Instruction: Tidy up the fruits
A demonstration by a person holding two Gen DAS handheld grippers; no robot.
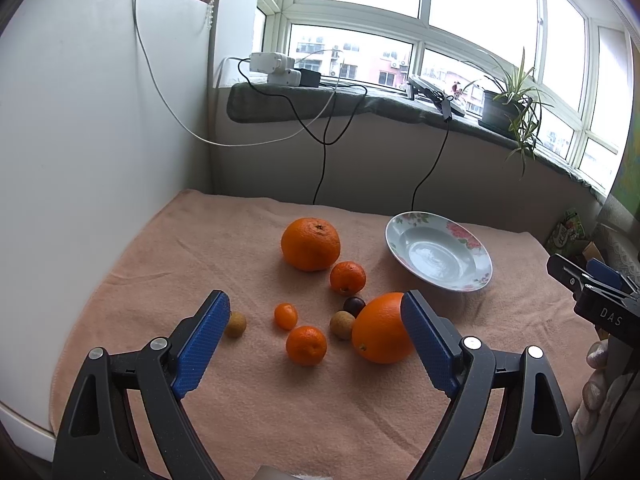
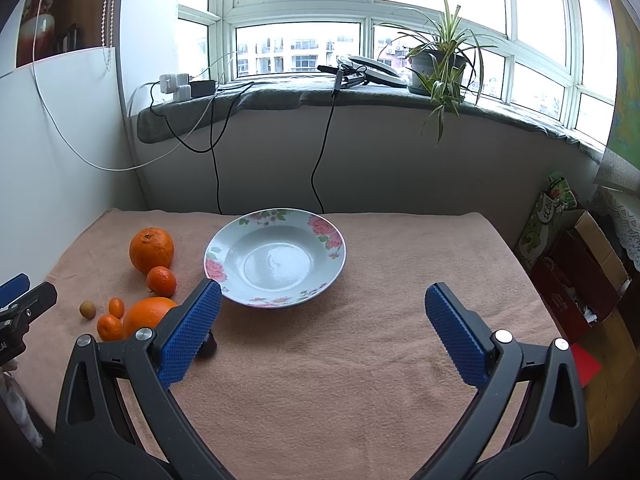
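Observation:
A flowered white plate (image 1: 404, 224) (image 2: 336, 240) lies empty on the pink towel (image 1: 256, 392) (image 2: 360, 380). Left of it sit a big orange (image 1: 310, 244) (image 2: 152, 249), a tangerine (image 1: 347, 277) (image 2: 161, 281), a smooth orange (image 1: 380, 330) (image 2: 147, 313), another tangerine (image 1: 306, 345) (image 2: 109, 327), a kumquat (image 1: 285, 315) (image 2: 116, 306), a dark plum (image 1: 353, 305), and two longans (image 1: 235, 324) (image 1: 341, 324). My left gripper (image 1: 316, 332) is open and empty above the fruit. My right gripper (image 2: 322, 320) is open and empty in front of the plate.
A white panel (image 1: 80, 140) walls the left side. The windowsill (image 2: 360, 96) behind holds chargers, cables and a potted plant (image 2: 440, 60). Cardboard boxes (image 2: 576, 272) stand off the right edge of the table.

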